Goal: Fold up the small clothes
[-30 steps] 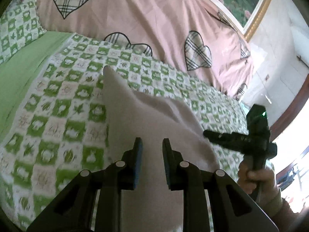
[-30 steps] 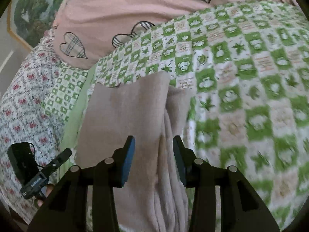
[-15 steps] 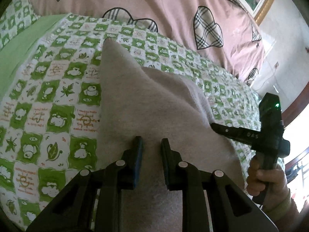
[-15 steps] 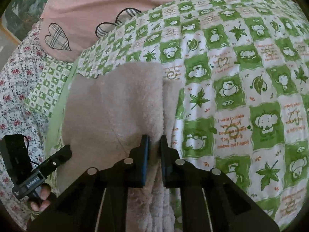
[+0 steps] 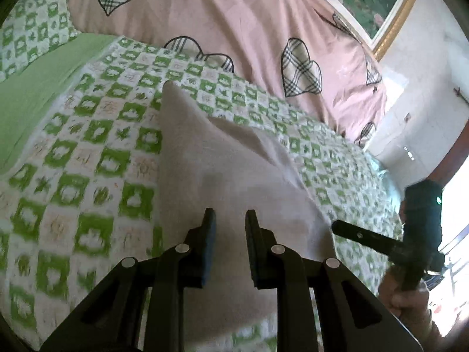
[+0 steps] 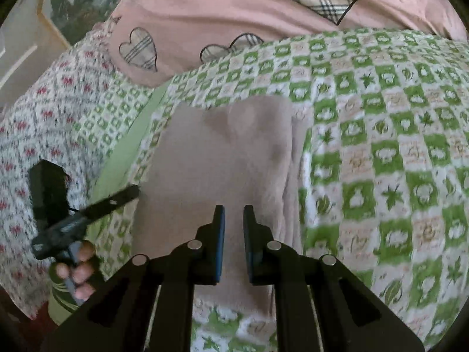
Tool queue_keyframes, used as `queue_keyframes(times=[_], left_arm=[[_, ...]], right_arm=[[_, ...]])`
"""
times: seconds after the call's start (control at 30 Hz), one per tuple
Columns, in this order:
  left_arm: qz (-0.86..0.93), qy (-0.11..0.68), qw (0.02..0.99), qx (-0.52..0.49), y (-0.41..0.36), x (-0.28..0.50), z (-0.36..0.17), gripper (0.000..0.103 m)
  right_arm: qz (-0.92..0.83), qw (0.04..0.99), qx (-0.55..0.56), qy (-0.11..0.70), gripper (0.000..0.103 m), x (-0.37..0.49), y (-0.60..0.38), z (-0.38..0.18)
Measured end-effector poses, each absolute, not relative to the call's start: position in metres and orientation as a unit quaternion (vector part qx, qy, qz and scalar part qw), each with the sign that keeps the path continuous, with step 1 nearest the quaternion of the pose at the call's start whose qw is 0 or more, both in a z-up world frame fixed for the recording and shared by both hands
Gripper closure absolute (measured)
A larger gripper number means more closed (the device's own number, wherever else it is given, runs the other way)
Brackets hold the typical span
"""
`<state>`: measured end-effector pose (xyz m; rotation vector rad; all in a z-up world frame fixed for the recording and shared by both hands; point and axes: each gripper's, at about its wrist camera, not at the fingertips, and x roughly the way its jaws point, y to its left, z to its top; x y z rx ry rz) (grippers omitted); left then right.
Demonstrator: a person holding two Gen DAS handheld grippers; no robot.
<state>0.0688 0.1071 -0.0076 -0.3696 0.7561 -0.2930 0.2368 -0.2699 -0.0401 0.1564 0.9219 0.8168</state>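
The beige garment (image 5: pixel 222 176) lies flat on the green checked bedspread (image 5: pixel 88 161) below the pink quilt (image 5: pixel 234 20), apparently between folds; left gripper (image 5: pixel 230 220) and right gripper (image 6: pixel 234 214) hover near it, fingers parted and empty, so next each must pinch an edge.

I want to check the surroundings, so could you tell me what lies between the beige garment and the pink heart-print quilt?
In both wrist views, only green checked bedsheet lies between the beige garment and the pink heart-print quilt.

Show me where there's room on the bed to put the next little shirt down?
Bare checked sheet lies right of the beige cloth, up to the pink quilt. Another patch lies between cloth and green strip. The near edge is crowded with both grippers.
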Motion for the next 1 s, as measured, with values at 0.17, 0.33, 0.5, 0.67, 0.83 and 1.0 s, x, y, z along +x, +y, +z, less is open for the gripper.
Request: queue_keyframes(times=[0.17,0.33,0.5,0.67,0.83,1.0], left_arm=[[-0.122,0.379,0.903,-0.158,0.104,0.037,-0.016,0.082],[-0.098,0.388,0.901,-0.165,0.119,0.016,-0.024,0.063],[-0.09,0.416,0.887,-0.181,0.126,0.019,-0.046,0.06],[-0.078,0.434,0.88,-0.176,0.12,0.026,-0.06,0.061],[-0.073,0.446,0.879,-0.153,0.111,0.028,-0.061,0.06],[-0.064,0.465,0.867,-0.168,0.114,0.033,-0.072,0.06]], right_arm=[[0.38,0.805,0.068,0.45,0.09,0.231,-0.271,-0.055],[0.364,0.816,0.084,0.44,0.044,0.221,-0.293,-0.057],[0.353,0.817,0.076,0.449,0.048,0.219,-0.298,-0.068],[0.353,0.806,0.067,0.47,0.096,0.221,-0.293,-0.08],[0.35,0.813,0.048,0.463,0.097,0.219,-0.3,-0.074],[0.329,0.811,0.023,0.483,0.097,0.221,-0.294,-0.101]])
